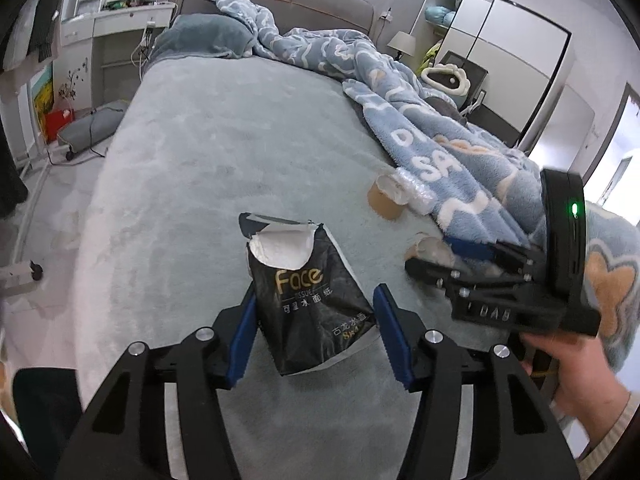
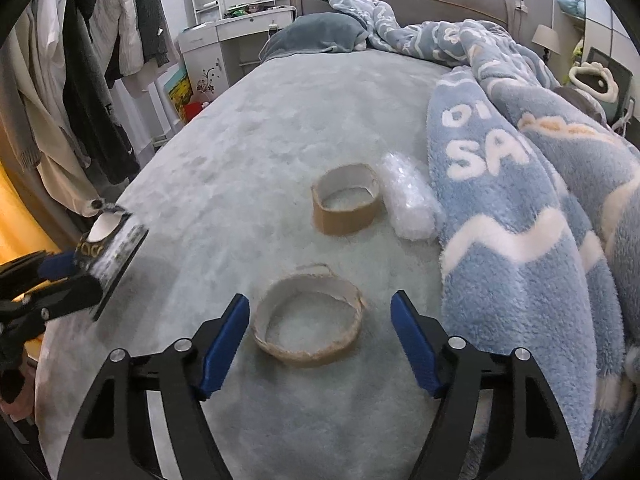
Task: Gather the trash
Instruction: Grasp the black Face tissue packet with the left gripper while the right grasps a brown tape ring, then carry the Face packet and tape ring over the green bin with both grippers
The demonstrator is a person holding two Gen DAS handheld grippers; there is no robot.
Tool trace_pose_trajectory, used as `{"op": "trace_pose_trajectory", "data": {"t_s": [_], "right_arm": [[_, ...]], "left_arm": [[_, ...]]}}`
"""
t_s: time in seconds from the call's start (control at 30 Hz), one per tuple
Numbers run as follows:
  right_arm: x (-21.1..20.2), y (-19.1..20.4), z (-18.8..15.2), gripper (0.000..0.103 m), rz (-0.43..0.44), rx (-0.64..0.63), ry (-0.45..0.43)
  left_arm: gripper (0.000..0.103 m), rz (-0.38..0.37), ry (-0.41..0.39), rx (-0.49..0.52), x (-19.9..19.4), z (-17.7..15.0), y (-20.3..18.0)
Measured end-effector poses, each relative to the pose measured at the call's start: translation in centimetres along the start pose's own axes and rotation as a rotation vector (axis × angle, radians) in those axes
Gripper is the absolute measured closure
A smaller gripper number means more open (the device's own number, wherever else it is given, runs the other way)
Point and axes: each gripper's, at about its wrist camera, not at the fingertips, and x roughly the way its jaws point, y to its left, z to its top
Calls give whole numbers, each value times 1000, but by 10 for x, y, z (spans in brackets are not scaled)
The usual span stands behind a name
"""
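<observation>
Trash lies scattered on the grey bed (image 2: 280, 128), which fills most of both views, its headboard along the upper edge. A blue fleece blanket (image 2: 520, 208) with white lettering is heaped down the right side of the frame, and a grey pillow (image 2: 320, 32) sits at the upper middle, against the headboard.

Next in size, the left gripper (image 1: 316, 332) fills the lower middle of the left wrist view. Its blue pads are closed on a torn black tissue pack (image 1: 308, 300), squeezing the lower half of the pack, which looks raised off the bed; the ripped white top points toward the frame's centre. In the right wrist view the same pack shows at the left edge, clamped in that gripper.

The right gripper (image 2: 320, 344) takes up the lower part of its own view. Its jaws stand partly open on either side of a flattened cardboard tape ring (image 2: 310, 320) lying on the bed; the pads are clear of the ring on both sides, so nothing is gripped. A person's hand (image 1: 576, 372) holds this gripper at the lower right of the left wrist view.

Above the ring, near mid-frame, a second cardboard tape core (image 2: 346, 204) lies flat on the bed. Just beside it, on its right, lies a roll of bubble wrap (image 2: 408, 208), close against the blanket's edge.
</observation>
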Motion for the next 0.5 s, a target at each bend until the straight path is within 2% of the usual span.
{"op": "trace_pose_trajectory", "data": {"t_s": [0.17,0.33,0.5], "right_arm": [[8,4,3,32,-29,-2,33],[11,1,4,50,-33,20,48],[8,6,8,50,-60,45,42]], "left_arm": [[44,12,1,-11,-11,-1,12],[44,26,-14,-19,-25,1,24],[44,36,-33,-12,-38,3,32]]}}
